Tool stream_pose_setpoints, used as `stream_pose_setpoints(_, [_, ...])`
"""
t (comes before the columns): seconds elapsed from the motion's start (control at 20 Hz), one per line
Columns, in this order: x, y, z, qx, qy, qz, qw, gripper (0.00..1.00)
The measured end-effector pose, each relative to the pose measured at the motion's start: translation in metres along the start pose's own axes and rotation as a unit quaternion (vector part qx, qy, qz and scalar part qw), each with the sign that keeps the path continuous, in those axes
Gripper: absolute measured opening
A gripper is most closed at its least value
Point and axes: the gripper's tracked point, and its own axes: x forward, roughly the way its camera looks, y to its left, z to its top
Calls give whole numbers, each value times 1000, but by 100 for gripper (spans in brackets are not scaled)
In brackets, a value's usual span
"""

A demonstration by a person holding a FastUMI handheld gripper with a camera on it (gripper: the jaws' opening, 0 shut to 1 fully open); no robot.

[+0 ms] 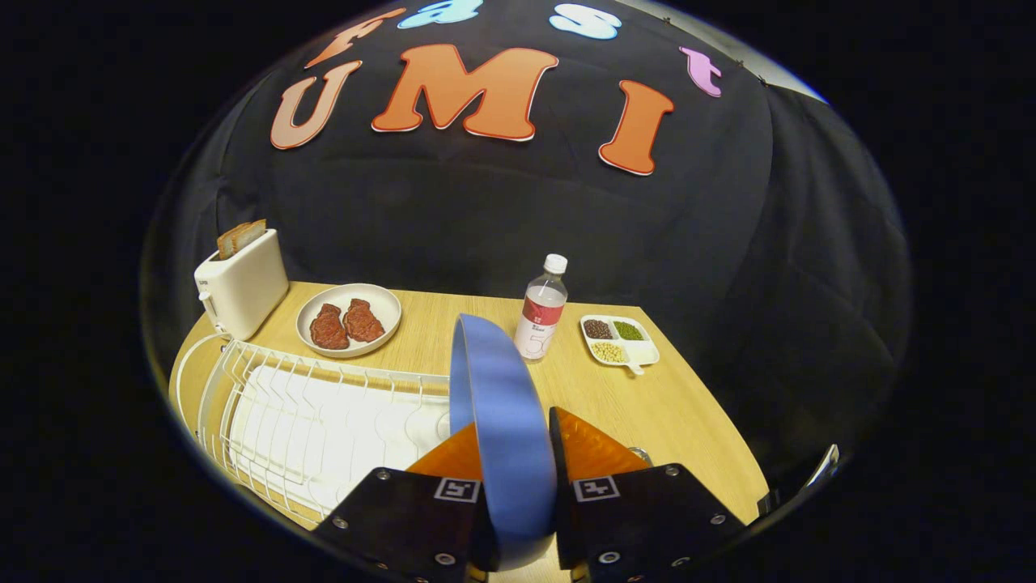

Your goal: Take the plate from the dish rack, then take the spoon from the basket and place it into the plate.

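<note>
A blue plate (498,405) stands on edge between my two orange fingers (591,449), and both fingers press on its faces. My gripper (511,457) is shut on the plate and holds it above the wooden table (647,405), beside the right end of the white wire dish rack (316,421). The rack's slots below and to the left of the plate hold nothing that I can see. A small metal piece, perhaps a spoon's tip (639,453), peeks out just right of the right finger.
A white toaster (241,283) with toast stands at the table's far left. Beside it sits a white plate with two steaks (348,320). A water bottle (541,312) stands beyond the blue plate, and a divided dish of beans (619,340) lies to its right.
</note>
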Motion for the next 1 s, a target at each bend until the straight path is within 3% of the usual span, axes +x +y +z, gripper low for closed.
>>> stream_pose_setpoints(0.3, [-34, -6, 12, 61, -15, 43, 997, 27])
stream_pose_setpoints(0.45, [-62, -3, 10, 109, -18, 87, 990, 27])
stream_pose_setpoints(0.7, [-113, 9, -13, 188, -6, 180, 965, 27])
stream_pose_setpoints(1.0, [-163, 22, -68, 273, 24, 275, 921, 27])
